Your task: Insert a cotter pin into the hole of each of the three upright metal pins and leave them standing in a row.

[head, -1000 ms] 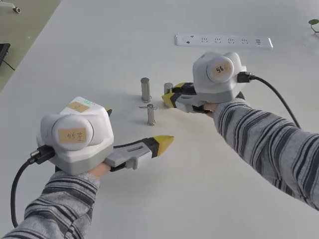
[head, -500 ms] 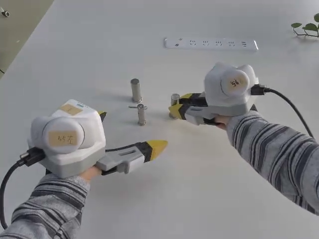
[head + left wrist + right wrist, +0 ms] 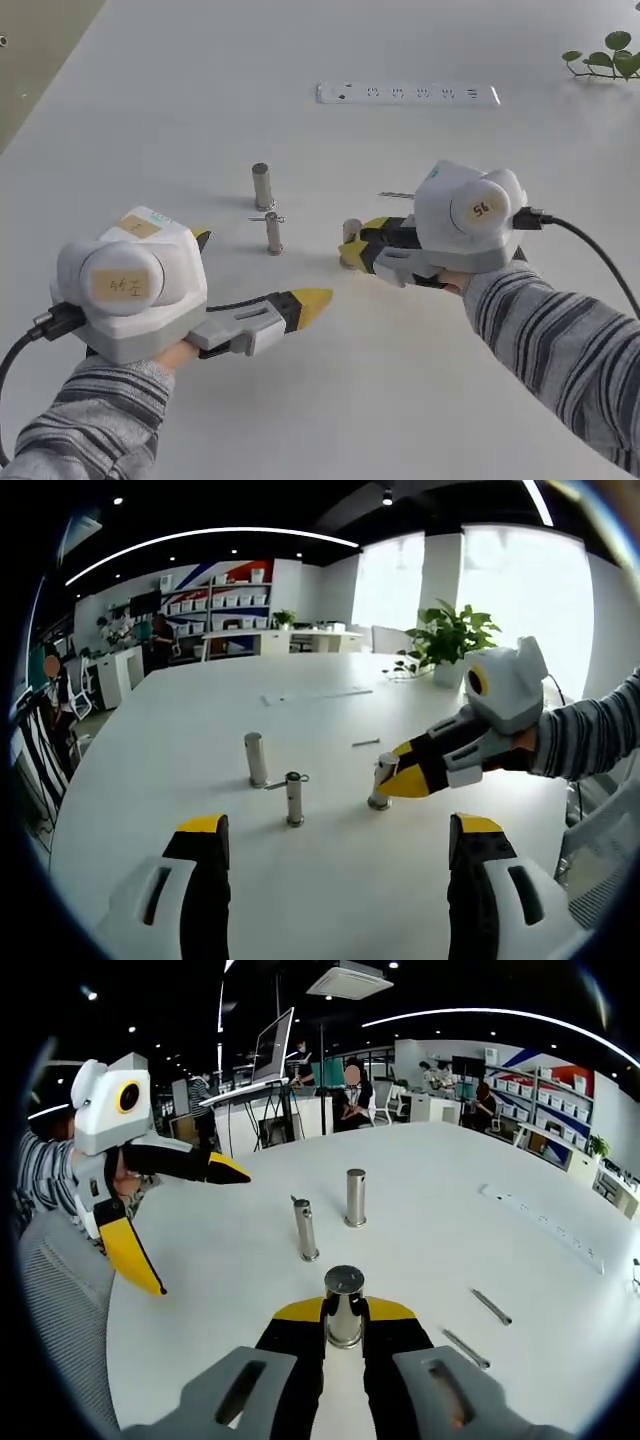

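The left hand-held gripper and right hand-held gripper share rounded white housings, grey jaws with black-and-yellow tips, and tan handwritten labels. Black cables leave at 9 and 3 o'clock. Both sleeves are striped grey and dark.

power strip — potted plant

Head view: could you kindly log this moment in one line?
right tongs: shut on metal pin | left tongs: open | middle pin: cotter pin inserted

head looks down; gripper views cross at pins.
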### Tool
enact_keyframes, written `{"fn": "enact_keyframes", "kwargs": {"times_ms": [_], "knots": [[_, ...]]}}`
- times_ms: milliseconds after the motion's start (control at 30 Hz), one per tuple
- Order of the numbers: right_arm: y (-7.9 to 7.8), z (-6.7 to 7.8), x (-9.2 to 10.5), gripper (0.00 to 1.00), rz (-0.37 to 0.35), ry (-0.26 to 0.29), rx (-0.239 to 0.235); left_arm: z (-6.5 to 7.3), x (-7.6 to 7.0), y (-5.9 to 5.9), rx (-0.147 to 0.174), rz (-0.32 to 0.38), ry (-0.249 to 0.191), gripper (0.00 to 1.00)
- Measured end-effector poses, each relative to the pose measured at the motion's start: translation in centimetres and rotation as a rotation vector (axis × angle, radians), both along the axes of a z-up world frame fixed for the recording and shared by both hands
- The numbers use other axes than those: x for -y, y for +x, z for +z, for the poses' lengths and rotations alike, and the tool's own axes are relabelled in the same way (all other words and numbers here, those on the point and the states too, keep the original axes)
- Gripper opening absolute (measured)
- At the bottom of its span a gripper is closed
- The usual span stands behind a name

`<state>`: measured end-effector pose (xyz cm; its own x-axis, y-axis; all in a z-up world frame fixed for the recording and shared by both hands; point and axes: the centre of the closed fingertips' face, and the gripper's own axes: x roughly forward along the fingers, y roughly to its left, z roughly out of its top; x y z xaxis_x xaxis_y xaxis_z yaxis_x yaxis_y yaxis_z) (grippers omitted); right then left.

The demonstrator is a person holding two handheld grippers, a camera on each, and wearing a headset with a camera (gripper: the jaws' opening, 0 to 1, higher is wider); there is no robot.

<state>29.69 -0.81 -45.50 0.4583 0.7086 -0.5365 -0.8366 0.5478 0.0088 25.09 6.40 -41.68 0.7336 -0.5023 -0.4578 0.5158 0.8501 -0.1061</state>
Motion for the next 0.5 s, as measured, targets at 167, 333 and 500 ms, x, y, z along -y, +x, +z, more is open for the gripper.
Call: {"fn": "enact_keyframes", "kwargs": {"times_ms": [167, 333, 500], "knots": [[-0.9, -0.2, -0.1, 0.08, 0.003, 0.004, -0.009, 0.1, 0.0, -0.2, 0.001, -0.002, 0.000, 0.90], [-1.4, -0.6, 0.0, 0.08, 0.016, -0.009, -0.010, 0.1, 0.1, -0.2, 0.000, -0.004, 0.004, 0.90], [-1.5, -0.5, 0.2, 0.08, 0.015, 0.002, -0.008, 0.1, 0.1, -0.2, 0.000, -0.003, 0.001, 0.90]]}}
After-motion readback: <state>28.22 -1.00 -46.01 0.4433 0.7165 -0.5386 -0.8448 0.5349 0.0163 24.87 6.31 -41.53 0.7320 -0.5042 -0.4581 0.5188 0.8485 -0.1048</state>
